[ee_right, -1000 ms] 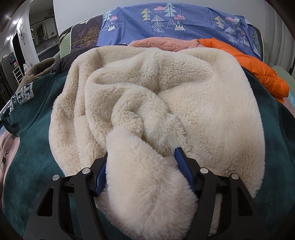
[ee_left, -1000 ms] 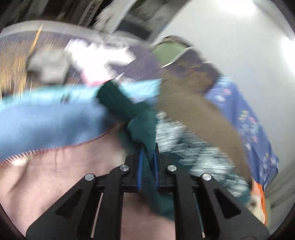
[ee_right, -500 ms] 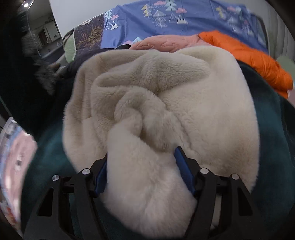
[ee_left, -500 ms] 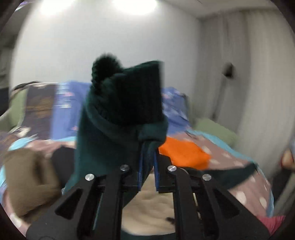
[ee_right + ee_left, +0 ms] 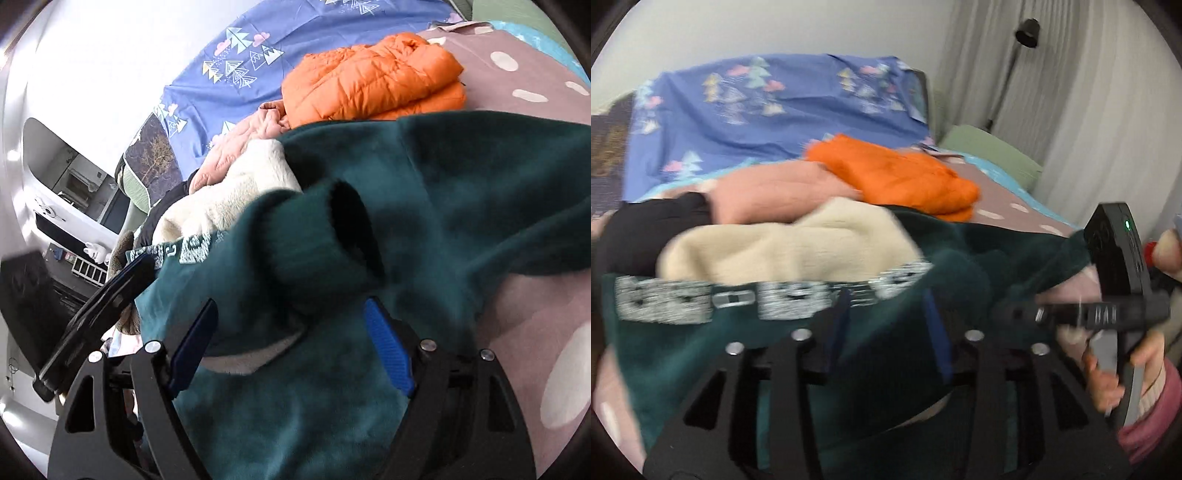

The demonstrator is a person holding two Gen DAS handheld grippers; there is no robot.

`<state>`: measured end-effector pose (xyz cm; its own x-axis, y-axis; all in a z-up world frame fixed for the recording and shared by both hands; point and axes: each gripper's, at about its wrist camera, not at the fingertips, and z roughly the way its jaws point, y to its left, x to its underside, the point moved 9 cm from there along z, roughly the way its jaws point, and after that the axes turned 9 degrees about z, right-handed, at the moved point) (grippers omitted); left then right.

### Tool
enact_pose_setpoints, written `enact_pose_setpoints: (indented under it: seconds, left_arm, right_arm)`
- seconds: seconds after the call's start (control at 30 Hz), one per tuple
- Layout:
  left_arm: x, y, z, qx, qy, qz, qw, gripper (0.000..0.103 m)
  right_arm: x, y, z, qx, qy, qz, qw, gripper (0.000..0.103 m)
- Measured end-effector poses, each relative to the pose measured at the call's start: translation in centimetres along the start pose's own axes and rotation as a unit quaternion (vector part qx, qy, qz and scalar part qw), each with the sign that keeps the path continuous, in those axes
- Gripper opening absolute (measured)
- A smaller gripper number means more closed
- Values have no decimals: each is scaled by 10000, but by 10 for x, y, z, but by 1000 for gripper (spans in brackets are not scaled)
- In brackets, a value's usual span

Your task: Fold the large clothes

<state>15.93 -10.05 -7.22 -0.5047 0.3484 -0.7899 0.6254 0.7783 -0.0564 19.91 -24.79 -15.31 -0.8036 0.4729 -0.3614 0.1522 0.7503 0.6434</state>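
A dark green fleece sweatshirt [image 5: 894, 332] with white lettering and cream lining [image 5: 786, 247] lies on the bed. My left gripper [image 5: 886, 314] is open, its jaws apart with green fabric lying between them. In the right wrist view the green sweatshirt [image 5: 443, 192] has a sleeve cuff [image 5: 332, 236] folded over its body. My right gripper [image 5: 291, 328] is open, jaws wide apart above the sleeve. The right gripper's body [image 5: 1115, 280] shows at the right of the left wrist view, and the left gripper [image 5: 99, 306] shows at the left of the right wrist view.
An orange puffer jacket [image 5: 373, 77] and a pink garment [image 5: 775, 192] lie folded behind the sweatshirt. A blue tree-print cover [image 5: 775, 103] is at the bed's head. A green pillow [image 5: 990, 151], curtain and floor lamp [image 5: 1027, 33] stand to the right.
The left gripper swung the green sleeve over the cream lining and opened, letting go. The right gripper let go of the cream fleece, opened wider and tilted; the sleeve now covers the lining.
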Motion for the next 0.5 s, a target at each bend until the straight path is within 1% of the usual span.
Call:
enact_pose_setpoints:
  seconds: [0.03,0.07,0.1,0.13,0.2,0.23,0.27,0.33,0.4,0.43,0.47,0.5]
  left_arm:
    - [4,12,-9,-193,-39,-10,9998,52]
    - [5,22,-13,-354,-61,-22,9994,57]
    - [9,41,-23,-617,-80,-53,9981,61]
    - [17,58,-32,-827,-84,-104,9965,62]
    - [35,95,-45,-1177,-4,-390,9923,62]
    - [38,110,-47,-1304,37,-551,9899,62]
    - [47,135,-52,-1509,67,-809,9852,62]
    - [55,171,-55,-1783,106,-1115,9776,62]
    - [60,198,-58,-1853,140,-1387,9728,62]
    - [60,208,-56,-1794,129,-1499,9722,62]
    - [60,214,-54,-1727,121,-1582,9721,64]
    - [59,219,-49,-1607,125,-1646,9731,69]
  right_arm:
    - [-3,-2,3,72,14,4,10000,92]
    - [-6,-2,8,208,39,67,9998,94]
    - [-8,-5,13,267,67,149,9995,94]
    - [-11,-6,16,288,96,168,9994,94]
    - [-15,-13,21,407,108,187,9989,94]
    - [-18,-15,23,373,147,229,9989,94]
    - [-20,-16,22,295,174,320,9989,94]
    - [-27,-16,20,170,211,504,9984,94]
    - [-34,-15,16,43,300,655,9974,94]
    - [-37,-11,12,-40,321,675,9972,94]
    - [-40,-9,9,-66,322,647,9974,94]
    - [-41,-6,7,-87,330,578,9977,94]
